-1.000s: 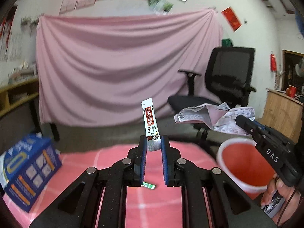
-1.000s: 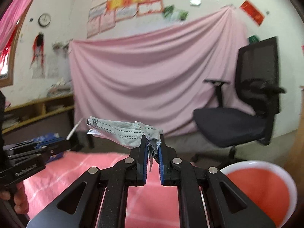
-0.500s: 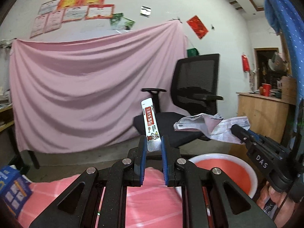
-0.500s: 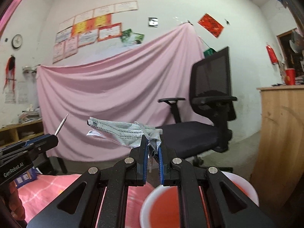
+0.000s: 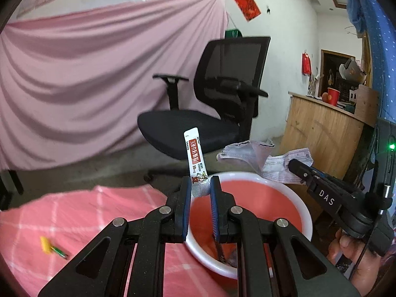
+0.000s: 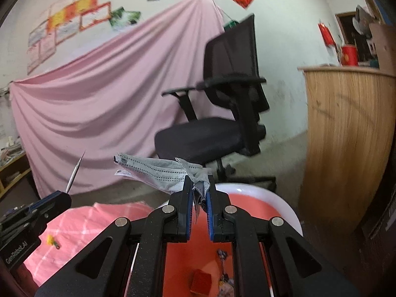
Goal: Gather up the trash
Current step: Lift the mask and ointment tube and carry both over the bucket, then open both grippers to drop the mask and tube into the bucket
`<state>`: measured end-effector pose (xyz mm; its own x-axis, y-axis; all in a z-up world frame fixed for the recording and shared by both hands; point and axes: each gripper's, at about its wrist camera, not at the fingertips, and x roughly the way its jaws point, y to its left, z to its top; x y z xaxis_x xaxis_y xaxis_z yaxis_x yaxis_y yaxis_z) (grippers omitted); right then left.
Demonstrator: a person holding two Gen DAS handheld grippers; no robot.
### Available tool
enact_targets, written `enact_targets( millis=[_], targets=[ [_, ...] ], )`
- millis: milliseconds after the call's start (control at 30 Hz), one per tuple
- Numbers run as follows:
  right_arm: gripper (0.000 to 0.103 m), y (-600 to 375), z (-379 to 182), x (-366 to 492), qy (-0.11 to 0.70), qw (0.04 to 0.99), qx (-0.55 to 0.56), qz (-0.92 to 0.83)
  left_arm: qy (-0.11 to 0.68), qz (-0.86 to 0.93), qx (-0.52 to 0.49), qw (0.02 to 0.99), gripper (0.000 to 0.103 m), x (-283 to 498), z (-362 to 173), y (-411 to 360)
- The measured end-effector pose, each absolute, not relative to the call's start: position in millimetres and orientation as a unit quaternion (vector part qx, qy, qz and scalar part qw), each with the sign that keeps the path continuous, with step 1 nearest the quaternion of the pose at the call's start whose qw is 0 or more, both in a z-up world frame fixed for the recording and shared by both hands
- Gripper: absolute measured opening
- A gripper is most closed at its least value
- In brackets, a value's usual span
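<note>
My left gripper is shut on a white and red sachet that stands upright above the near rim of a red bin with a white rim. My right gripper is shut on a crumpled grey face mask, held over the same bin. The mask and the right gripper also show at the right in the left wrist view. The left gripper with the sachet edge-on shows at the left in the right wrist view. Bits of trash lie inside the bin.
A pink checked cloth covers the table at left, with a small yellow and green scrap on it. A black office chair stands behind the bin. A wooden counter stands at right. A pink sheet hangs behind.
Both grippers have swung right from the table to above the red bin, still holding the sachet and the mask. The blue box at left has left the view.
</note>
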<state>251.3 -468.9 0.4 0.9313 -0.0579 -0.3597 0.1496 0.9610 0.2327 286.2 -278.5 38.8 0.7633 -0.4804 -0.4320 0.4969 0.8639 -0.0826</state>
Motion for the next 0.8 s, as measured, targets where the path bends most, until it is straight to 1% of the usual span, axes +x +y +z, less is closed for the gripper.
enact_targets(
  millis=[133,467,567,600,633,800],
  targets=[
    [0.008,-476.2,-7.4,256.8,0.205,0.967,0.137,-0.06,0.26,-0.273,0.016,0.926,0.012,295.5,32.4,-288.0],
    [0.01,-486.6,-18.7,267.3,0.245,0.956,0.15,-0.063,0.315,-0.285,0.012,0.905,0.013,304.2,13.3,-299.7],
    [0.016,-488.1,-20.6,268.2,0.253,0.953,0.154,-0.065,0.324,-0.286,0.015,0.902,0.013,306.6,10.8,-304.0],
    [0.024,-489.0,-21.2,268.0,0.254,0.952,0.156,-0.066,0.326,-0.286,0.015,0.901,0.013,307.2,10.4,-304.8],
    [0.028,-489.4,-21.2,268.6,0.254,0.952,0.158,-0.066,0.328,-0.287,0.014,0.9,0.013,307.8,10.0,-305.7],
    [0.03,-492.4,-22.6,268.5,0.257,0.95,0.164,-0.069,0.339,-0.282,0.012,0.897,0.014,311.1,7.5,-305.4]
  ],
)
